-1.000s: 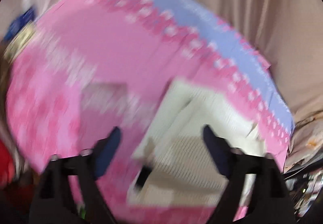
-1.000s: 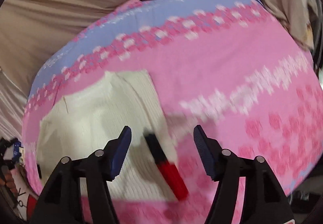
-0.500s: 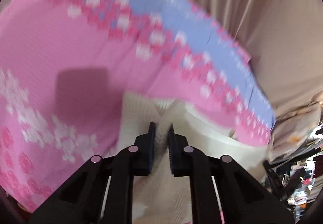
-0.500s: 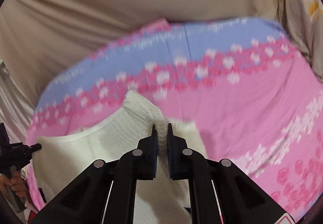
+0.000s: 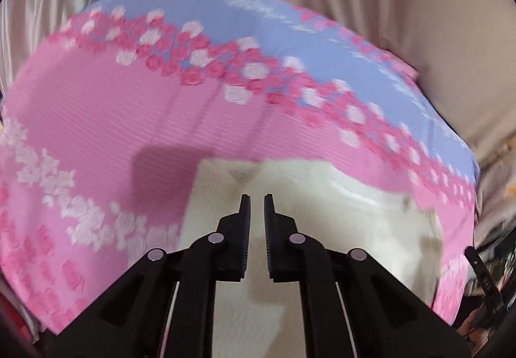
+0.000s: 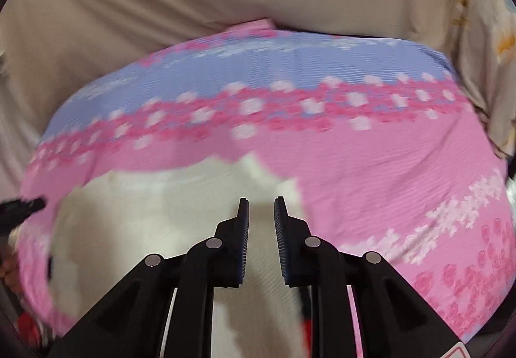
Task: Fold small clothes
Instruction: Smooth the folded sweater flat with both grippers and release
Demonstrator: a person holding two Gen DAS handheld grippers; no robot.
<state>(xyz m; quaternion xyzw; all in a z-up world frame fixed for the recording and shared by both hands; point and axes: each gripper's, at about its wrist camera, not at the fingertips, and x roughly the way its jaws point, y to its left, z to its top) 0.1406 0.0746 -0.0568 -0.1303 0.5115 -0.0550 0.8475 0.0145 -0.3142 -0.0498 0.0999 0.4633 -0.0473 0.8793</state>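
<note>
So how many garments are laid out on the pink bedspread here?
1. A cream knit garment lies on the pink floral bedspread, directly under both grippers; the right wrist view shows the same piece. Anything beneath it or beyond the frame edges is hidden.

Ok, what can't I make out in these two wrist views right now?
1. Left wrist: whether the left gripper pinches the white garment; its nearly shut fingers cover that spot.
2. Right wrist: the right gripper is opening its jaws, nothing visibly between; the fingers hide the garment's near edge.
3. Right wrist: a red object, mostly behind a finger, unidentifiable.
4. Both: the pattern on the pink sheet is motion-blurred.
</note>
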